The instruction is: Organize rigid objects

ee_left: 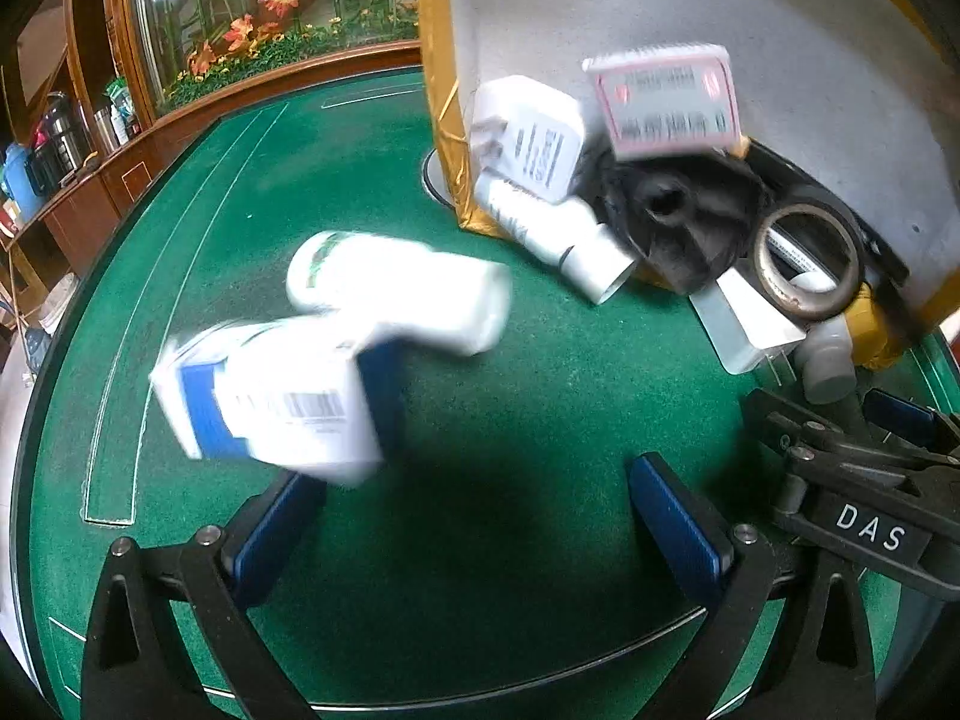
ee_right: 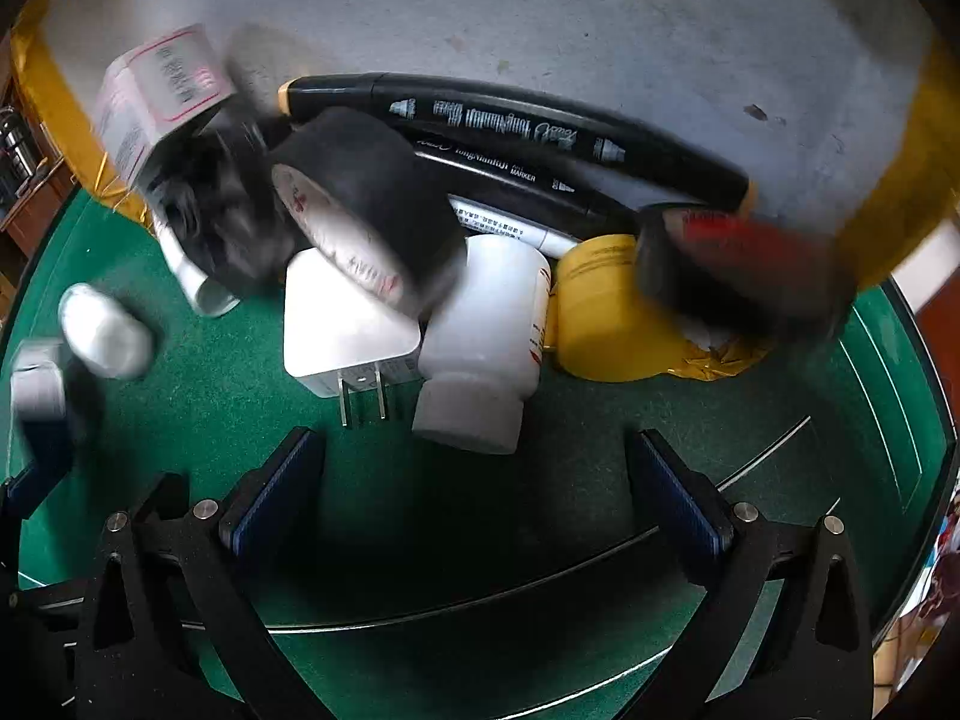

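A gold box [ee_left: 441,120] lies tipped on the green felt table [ee_left: 540,396], and things spill from its mouth. Blurred near my left gripper [ee_left: 480,534] are a blue-and-white carton [ee_left: 276,402] and a white bottle [ee_left: 402,291]. That gripper is open and holds nothing. My right gripper [ee_right: 477,492] is also open and empty. Just beyond it lie a white plug charger [ee_right: 342,330] and a white bottle [ee_right: 486,348]. Behind them are a yellow jar [ee_right: 606,306], a black tape roll [ee_right: 366,216], black markers [ee_right: 522,126], a pink box [ee_right: 156,96] and a second, blurred roll [ee_right: 738,264].
A wooden counter [ee_left: 78,204] with flasks runs beyond the table's left rim. Behind it is a glass case of flowers [ee_left: 270,12]. The right gripper [ee_left: 840,420] shows at the right of the left wrist view. The table's near edge [ee_left: 480,702] curves under both grippers.
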`<state>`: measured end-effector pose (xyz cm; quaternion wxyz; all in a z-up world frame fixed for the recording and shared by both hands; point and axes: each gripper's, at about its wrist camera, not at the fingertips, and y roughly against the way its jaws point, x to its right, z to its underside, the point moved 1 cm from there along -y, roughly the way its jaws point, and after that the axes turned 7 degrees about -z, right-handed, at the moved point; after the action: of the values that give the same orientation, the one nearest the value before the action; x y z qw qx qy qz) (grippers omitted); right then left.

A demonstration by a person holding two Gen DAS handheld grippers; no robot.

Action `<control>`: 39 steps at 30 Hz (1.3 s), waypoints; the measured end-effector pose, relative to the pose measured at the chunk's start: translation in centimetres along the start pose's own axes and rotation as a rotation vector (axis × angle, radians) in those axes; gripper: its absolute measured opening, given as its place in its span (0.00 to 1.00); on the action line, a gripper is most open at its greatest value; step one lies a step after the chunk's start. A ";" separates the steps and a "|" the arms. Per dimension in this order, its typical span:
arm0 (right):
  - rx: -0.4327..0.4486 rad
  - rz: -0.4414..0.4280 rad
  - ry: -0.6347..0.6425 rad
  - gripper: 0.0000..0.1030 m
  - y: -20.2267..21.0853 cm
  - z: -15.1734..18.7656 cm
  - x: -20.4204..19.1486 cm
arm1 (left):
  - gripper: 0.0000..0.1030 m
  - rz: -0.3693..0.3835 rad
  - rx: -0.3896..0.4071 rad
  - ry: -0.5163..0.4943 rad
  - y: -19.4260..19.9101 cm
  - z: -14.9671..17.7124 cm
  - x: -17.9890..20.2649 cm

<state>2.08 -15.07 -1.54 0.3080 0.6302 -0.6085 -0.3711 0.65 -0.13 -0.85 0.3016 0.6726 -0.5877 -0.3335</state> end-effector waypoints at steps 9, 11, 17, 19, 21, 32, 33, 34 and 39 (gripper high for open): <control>0.000 0.004 -0.002 1.00 0.1 0.0 -0.6 | 1.00 0.001 -0.002 0.002 -0.1 -0.2 0.0; 0.000 0.003 -0.002 1.00 0.1 0.0 -0.6 | 1.00 0.003 -0.003 0.003 0.1 -0.1 0.1; 0.002 0.002 -0.003 1.00 0.2 0.5 -0.4 | 1.00 0.002 -0.005 0.003 -0.2 -0.2 0.2; 0.001 0.002 -0.004 1.00 0.1 0.3 -0.3 | 1.00 0.003 -0.005 0.003 -0.3 -0.2 0.2; 0.001 0.001 -0.004 1.00 0.0 0.4 -0.2 | 1.00 0.003 -0.005 0.004 -0.3 -0.2 0.2; 0.000 0.002 -0.004 1.00 0.2 0.1 -0.1 | 1.00 0.003 -0.004 0.004 -0.4 -0.1 0.3; 0.000 0.002 -0.004 1.00 0.2 0.0 -0.1 | 1.00 0.004 -0.003 0.004 -0.3 -0.1 0.3; 0.000 0.002 -0.004 1.00 0.3 0.0 -0.1 | 1.00 0.004 -0.003 0.004 -0.3 -0.1 0.2; 0.000 0.004 -0.005 1.00 0.0 0.1 -0.4 | 1.00 0.004 -0.003 0.004 -0.3 -0.1 0.3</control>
<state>2.03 -14.63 -1.59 0.3073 0.6281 -0.6106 -0.3718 0.97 -0.36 -1.03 0.3044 0.6716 -0.5879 -0.3328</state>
